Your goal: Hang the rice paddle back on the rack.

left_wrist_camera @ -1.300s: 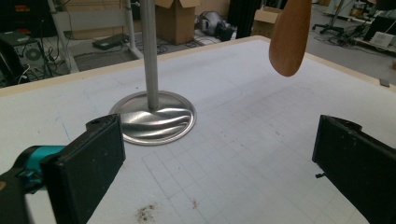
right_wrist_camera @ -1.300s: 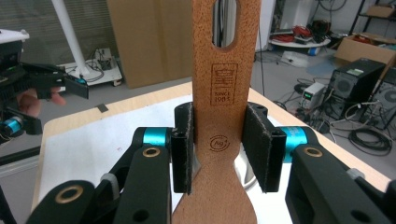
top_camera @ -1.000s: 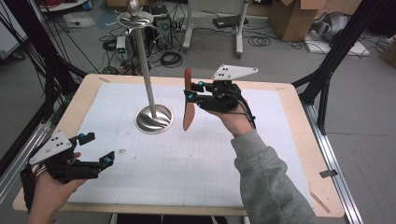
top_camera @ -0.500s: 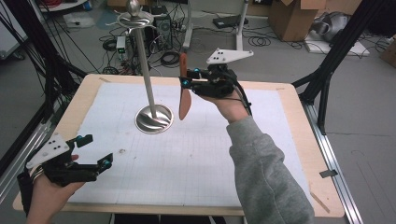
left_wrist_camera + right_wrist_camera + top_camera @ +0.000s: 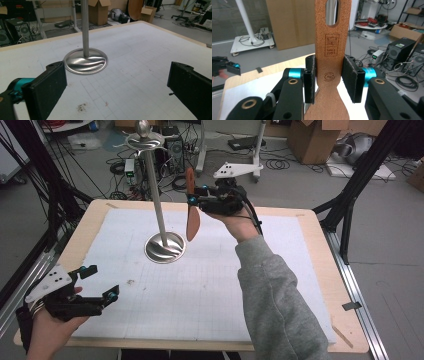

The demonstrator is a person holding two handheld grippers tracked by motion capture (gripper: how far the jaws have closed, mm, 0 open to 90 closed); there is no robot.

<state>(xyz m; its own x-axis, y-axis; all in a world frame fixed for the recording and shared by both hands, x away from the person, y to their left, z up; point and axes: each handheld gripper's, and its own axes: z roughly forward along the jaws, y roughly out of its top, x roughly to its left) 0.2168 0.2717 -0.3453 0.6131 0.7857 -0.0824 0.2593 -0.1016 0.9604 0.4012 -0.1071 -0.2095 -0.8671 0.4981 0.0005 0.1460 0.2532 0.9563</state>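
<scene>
The wooden spatula (image 5: 191, 206) was held upright in the right gripper (image 5: 196, 201), clamped by its handle between the two fingers (image 5: 310, 78). Its blade hung below them and its slotted end stood above. Compared with a second before, the spatula had come up and off the desk (image 5: 300, 270): earlier its blade tip hung low beside the stand's base, and now it hung well above the white mat. The grip itself looked unchanged, with the pads flat on both edges of the handle. That suggested the work in hand was bringing the handle's slot up toward the hooks (image 5: 142, 141) at the top of the stand (image 5: 155, 195), which stood just beside the fingers, on their far-left side in the high view.

The left gripper (image 5: 100, 285) sat low at the near-left corner of the desk, in the same place as before. Its fingers (image 5: 47, 87) were spread wide with nothing between them and pointed toward the stand's round base (image 5: 86, 61).

Nothing lay on the mat between spatula and stand. The main obstacle, by my judgement, was the pole itself: the blade could knock it as the slot was steered onto a hook. Behind the desk, cables, boxes (image 5: 315, 140) and computer cases littered the floor, well clear of the fingers.
</scene>
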